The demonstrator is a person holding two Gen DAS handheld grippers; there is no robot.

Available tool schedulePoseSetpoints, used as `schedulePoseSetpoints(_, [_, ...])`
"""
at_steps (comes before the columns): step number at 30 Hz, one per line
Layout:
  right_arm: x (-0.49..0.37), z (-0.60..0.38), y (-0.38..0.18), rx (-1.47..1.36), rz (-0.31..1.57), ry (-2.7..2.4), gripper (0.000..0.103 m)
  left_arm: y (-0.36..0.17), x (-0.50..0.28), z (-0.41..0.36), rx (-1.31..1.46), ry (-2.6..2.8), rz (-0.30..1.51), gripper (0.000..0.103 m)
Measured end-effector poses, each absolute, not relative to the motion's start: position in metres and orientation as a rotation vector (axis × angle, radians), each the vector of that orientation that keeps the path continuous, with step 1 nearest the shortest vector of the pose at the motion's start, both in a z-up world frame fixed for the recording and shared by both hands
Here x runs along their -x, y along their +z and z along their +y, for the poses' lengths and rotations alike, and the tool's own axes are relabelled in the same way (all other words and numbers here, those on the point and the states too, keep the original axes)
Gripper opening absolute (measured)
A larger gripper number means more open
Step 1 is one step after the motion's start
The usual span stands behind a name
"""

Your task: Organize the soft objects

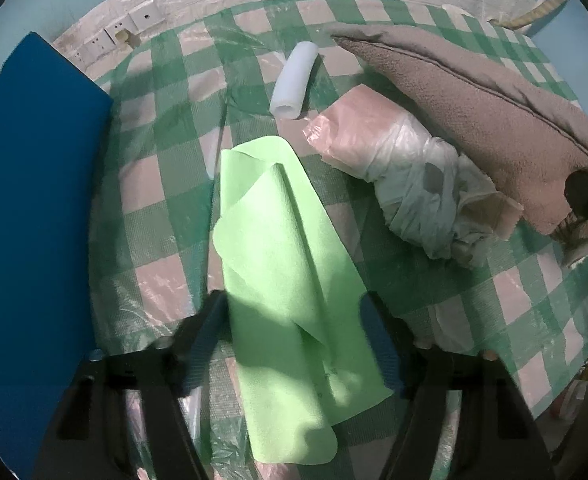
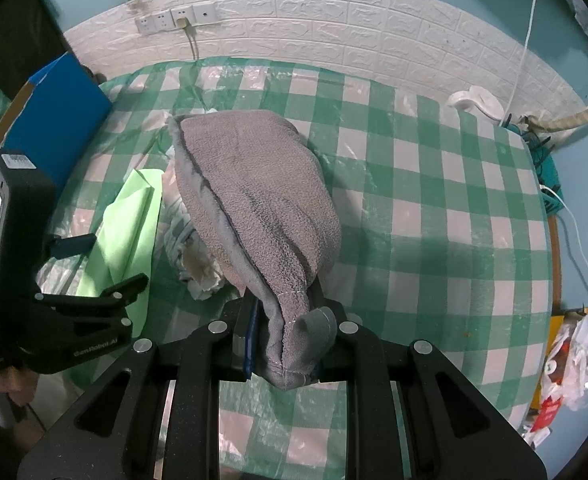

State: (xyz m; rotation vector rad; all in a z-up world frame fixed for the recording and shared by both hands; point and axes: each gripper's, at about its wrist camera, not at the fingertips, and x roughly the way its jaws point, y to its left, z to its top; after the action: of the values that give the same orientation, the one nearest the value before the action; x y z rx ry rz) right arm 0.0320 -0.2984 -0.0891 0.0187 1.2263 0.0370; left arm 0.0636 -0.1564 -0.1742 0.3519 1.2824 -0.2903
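A light green cloth (image 1: 281,264) lies folded on the checked table, and my left gripper (image 1: 294,308) is open with a finger on each side of its near part. My right gripper (image 2: 283,312) is shut on one end of a grey-brown towel (image 2: 253,192), which hangs forward over the table; it also shows in the left wrist view (image 1: 474,112). A crumpled plastic bag (image 1: 398,168) lies between the cloth and the towel. A white foam tube (image 1: 294,80) lies farther back.
A blue box (image 1: 29,208) stands along the table's left edge. The green and white checked tablecloth (image 2: 434,200) is covered with clear plastic. A white brick wall with sockets (image 2: 177,20) is behind. Cables and clutter (image 2: 542,148) sit at the right edge.
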Motion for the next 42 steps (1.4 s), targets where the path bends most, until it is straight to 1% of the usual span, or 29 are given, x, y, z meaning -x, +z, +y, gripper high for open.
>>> schedulePoseSetpoints(1, [-0.032, -0.298, -0.089, -0.020, 1.226, 0.037, 0.018, -0.173, -0.063, -0.157, -0.349, -0.294, 1.279, 0.054])
schedulePoseSetpoints(2, [-0.032, -0.298, -0.089, -0.021, 1.225, 0.038, 0.018, -0.173, -0.062, -0.157, -0.347, -0.294, 1.278, 0.046])
schedulePoseSetpoints(3, [-0.032, -0.298, -0.089, -0.021, 1.224, 0.038, 0.018, -0.171, -0.057, -0.157, -0.346, -0.297, 1.281, 0.035])
schedulePoseSetpoints(4, [-0.032, -0.298, -0.089, -0.021, 1.225, 0.039, 0.018, -0.171, -0.057, -0.156, -0.340, -0.300, 1.283, 0.030])
schedulePoseSetpoints(5, [-0.031, -0.298, -0.089, -0.021, 1.224, 0.039, 0.018, -0.170, -0.056, -0.154, -0.331, -0.301, 1.287, 0.022])
schedulePoseSetpoints(6, [-0.032, -0.298, -0.089, -0.021, 1.225, 0.037, 0.018, -0.169, -0.057, -0.152, -0.319, -0.305, 1.291, 0.016])
schedulePoseSetpoints(8, [-0.032, -0.298, -0.089, -0.021, 1.226, 0.037, 0.018, -0.169, -0.060, -0.147, -0.289, -0.327, 1.307, 0.008])
schedulePoseSetpoints(11, [-0.031, -0.298, -0.088, -0.022, 1.225, 0.037, 0.018, -0.166, -0.058, -0.144, -0.289, -0.330, 1.299, 0.005])
schedulePoseSetpoints(14, [-0.031, -0.298, -0.087, -0.021, 1.224, 0.036, 0.018, -0.160, -0.055, -0.142, -0.303, -0.333, 1.278, 0.004])
schedulePoseSetpoints(27, [-0.025, -0.287, -0.065, -0.002, 1.182, 0.047, 0.018, -0.105, -0.029, -0.143, -0.379, -0.314, 1.128, 0.004])
schedulePoseSetpoints(42, [-0.021, -0.275, -0.042, 0.021, 1.140, 0.067, 0.018, -0.072, -0.037, -0.120, -0.373, -0.273, 1.046, 0.004])
